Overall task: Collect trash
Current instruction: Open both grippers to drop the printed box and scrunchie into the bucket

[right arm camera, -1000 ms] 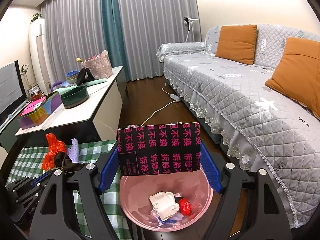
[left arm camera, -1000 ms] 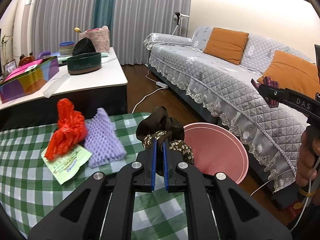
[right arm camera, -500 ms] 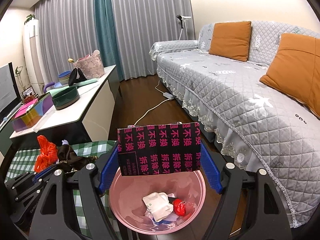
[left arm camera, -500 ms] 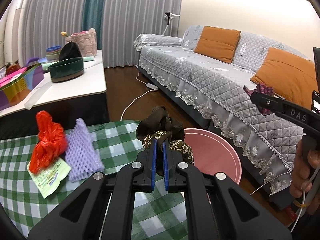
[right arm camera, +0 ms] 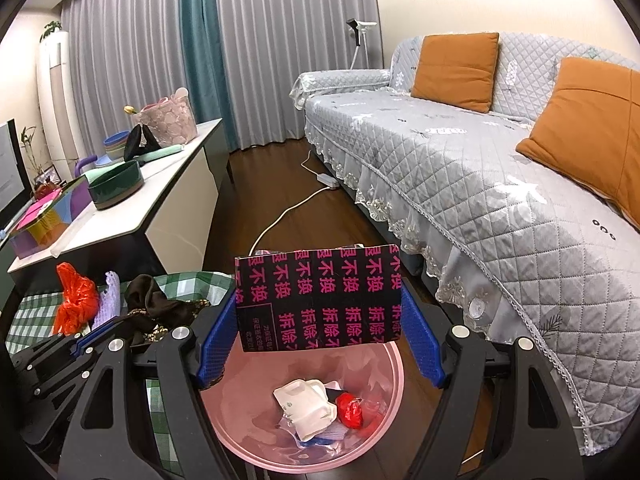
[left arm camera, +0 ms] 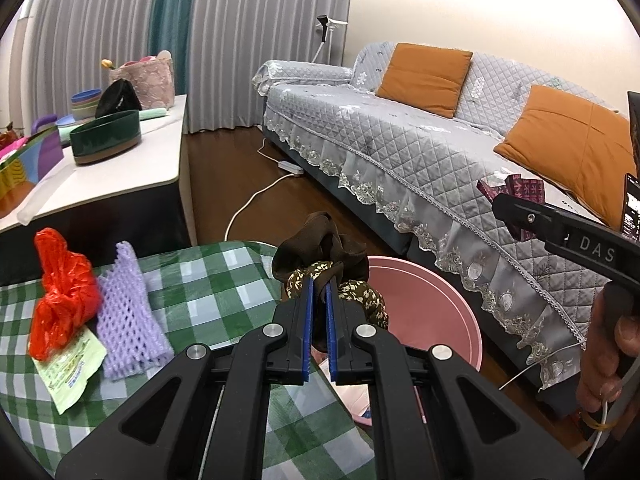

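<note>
While the right gripper (right arm camera: 320,344) grips a black box with pink characters (right arm camera: 318,300) across its width between widely spread blue pads, the box hangs directly above the pink bin (right arm camera: 384,436), its long axis level and crosswise to the fingers. Letting go should drop it straight among the trash already inside. The left gripper (left arm camera: 319,312), pads pressed nearly together on a brown fabric scrunchie (left arm camera: 324,248), sits at the edge of the green checked tablecloth (left arm camera: 208,280), with the bin's rim just beyond and to its right. Judging by this, the right hand is nearer to a release. An orange plastic bag (left arm camera: 60,300), purple foam net (left arm camera: 128,312) and green wrapper (left arm camera: 68,368) remain on the cloth.
</note>
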`<state>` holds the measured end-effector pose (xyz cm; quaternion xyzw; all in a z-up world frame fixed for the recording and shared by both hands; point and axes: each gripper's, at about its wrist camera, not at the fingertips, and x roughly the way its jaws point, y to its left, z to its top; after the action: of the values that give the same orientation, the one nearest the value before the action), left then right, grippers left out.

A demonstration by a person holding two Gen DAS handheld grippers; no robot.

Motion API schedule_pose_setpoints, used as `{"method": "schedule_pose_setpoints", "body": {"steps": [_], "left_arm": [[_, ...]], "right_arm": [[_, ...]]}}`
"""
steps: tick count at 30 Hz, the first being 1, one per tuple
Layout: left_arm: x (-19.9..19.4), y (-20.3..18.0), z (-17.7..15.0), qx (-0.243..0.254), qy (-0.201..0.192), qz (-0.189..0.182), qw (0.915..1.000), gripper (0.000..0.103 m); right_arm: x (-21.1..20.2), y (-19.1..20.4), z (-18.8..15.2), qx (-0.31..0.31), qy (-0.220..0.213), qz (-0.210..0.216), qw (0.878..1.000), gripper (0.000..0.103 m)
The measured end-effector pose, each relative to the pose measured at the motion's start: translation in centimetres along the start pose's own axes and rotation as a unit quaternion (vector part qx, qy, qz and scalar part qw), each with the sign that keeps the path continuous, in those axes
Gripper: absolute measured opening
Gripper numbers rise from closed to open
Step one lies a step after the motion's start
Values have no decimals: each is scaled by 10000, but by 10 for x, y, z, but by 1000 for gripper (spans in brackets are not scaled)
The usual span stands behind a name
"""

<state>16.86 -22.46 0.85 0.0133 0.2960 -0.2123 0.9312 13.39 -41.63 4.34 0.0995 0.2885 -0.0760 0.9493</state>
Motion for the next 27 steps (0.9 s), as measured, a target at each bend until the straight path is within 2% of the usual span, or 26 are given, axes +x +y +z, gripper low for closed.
{"method": "schedule_pose_setpoints", "body": {"steps": [8, 9, 11, 13, 20, 27], "left_arm": [[18, -6, 5, 54, 71, -148, 9999, 7], [21, -7, 5, 56, 104, -204, 9997, 9], [25, -7, 6, 51, 185, -275, 9994, 23], [25, -7, 5, 61, 170, -206, 9996, 24], [8, 7, -2, -106, 182, -53, 9998, 24], [-36, 35, -11, -251, 69, 259, 9993, 24]], "right_arm": [[10, -3, -1, 42, 81, -133, 9999, 76], [12, -4, -1, 57, 112, -144, 9998, 79], [16, -6, -2, 108, 169, -138, 9997, 83], [17, -7, -3, 129, 191, -152, 9996, 83], [13, 1, -3, 119, 159, -66, 9998, 83], [4, 22, -2, 94, 116, 176, 9997, 83]]}}
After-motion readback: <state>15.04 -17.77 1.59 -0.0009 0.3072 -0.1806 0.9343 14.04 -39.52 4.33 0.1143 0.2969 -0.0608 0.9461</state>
